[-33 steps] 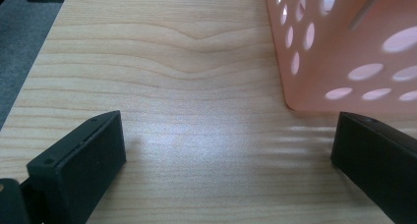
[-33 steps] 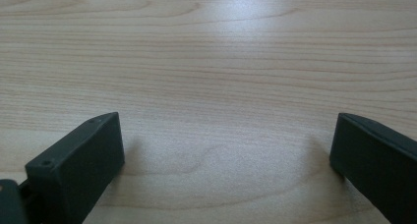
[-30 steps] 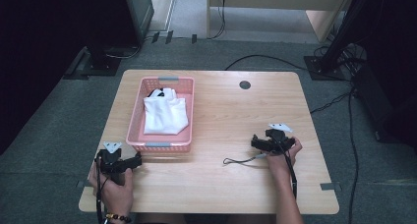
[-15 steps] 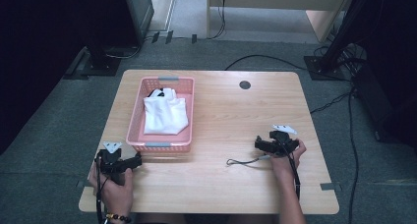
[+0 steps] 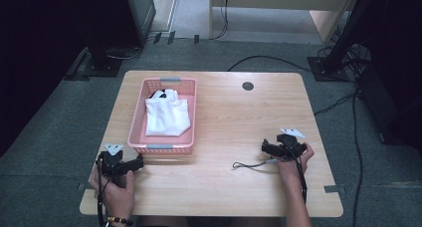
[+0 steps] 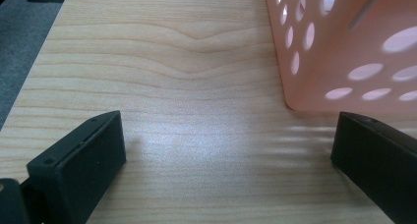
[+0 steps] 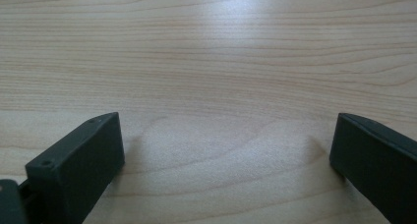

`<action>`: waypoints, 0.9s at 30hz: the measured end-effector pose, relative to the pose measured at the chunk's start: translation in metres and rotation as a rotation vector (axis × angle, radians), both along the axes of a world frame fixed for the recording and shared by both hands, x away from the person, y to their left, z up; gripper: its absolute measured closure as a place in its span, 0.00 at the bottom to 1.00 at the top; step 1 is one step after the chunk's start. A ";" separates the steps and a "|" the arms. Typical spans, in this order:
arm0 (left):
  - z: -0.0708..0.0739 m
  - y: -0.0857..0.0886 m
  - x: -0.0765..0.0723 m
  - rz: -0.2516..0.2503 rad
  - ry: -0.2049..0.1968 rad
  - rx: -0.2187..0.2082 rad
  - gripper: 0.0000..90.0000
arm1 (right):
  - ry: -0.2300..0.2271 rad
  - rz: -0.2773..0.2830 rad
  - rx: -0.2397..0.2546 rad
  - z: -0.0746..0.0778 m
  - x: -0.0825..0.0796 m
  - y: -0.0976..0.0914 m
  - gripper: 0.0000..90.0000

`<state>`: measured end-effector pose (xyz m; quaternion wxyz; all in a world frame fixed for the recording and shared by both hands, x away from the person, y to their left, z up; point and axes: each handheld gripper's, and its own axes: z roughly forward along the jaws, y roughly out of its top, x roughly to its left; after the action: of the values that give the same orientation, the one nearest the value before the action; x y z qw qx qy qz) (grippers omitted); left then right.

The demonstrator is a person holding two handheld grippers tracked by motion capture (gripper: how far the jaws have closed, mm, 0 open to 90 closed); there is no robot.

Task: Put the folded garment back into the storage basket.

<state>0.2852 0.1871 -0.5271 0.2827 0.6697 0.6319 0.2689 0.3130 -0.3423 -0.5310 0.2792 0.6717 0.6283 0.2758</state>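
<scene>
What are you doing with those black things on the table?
A person sits at a wooden table with a black tool in each hand. The left tool rests by the near corner of a pink basket, and its jaws are wide open with nothing between them. The right tool rests on bare wood on the other side, also open and empty. A folded white cloth lies inside the basket. Nothing is being held.
</scene>
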 end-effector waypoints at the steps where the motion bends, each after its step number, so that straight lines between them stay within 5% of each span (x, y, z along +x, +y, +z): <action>1: 0.000 0.000 0.000 0.000 0.000 0.000 0.00 | 0.000 0.000 0.000 0.000 0.000 0.000 0.00; 27: 0.000 0.000 0.000 0.000 0.000 0.000 0.00 | -0.002 -0.031 0.000 0.000 -0.013 -0.020 0.00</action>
<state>0.2852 0.1871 -0.5271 0.2827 0.6696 0.6319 0.2689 0.3003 -0.3621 -0.5313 0.2844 0.6811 0.6174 0.2721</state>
